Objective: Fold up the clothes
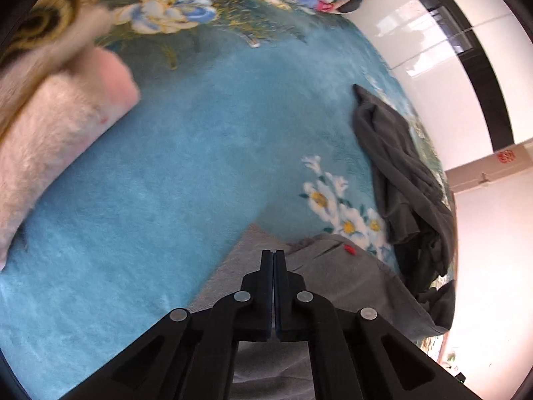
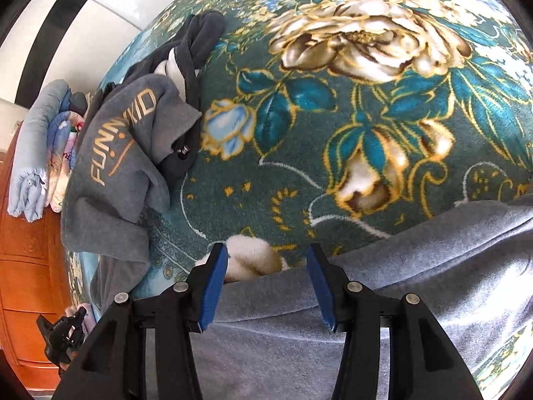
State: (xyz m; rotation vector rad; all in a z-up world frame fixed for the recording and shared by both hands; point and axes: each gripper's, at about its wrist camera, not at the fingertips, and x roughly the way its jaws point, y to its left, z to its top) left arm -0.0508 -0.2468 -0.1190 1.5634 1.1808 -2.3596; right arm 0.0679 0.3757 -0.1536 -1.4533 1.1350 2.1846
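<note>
My left gripper (image 1: pixel 273 256) has its jaws pressed together over the light grey fleece garment (image 1: pixel 333 286); whether cloth is pinched between them I can't tell. A crumpled dark grey garment (image 1: pixel 403 180) lies beyond on the teal floral plush blanket (image 1: pixel 166 183). My right gripper (image 2: pixel 266 253) is spread wide, holding nothing, above the same grey fleece (image 2: pixel 399 266), which looks soft, light and floppy (grab a hem or corner, I'd say).

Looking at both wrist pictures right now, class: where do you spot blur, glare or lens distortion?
Left wrist view: the folded cream blanket is smeared by blur, and the glossy white wall carries glare. Right wrist view: sharp, "FUNNYKID" legible on the grey sweatshirt. Both: fisheye bulges the floral bedspread, dark rim around.
</note>
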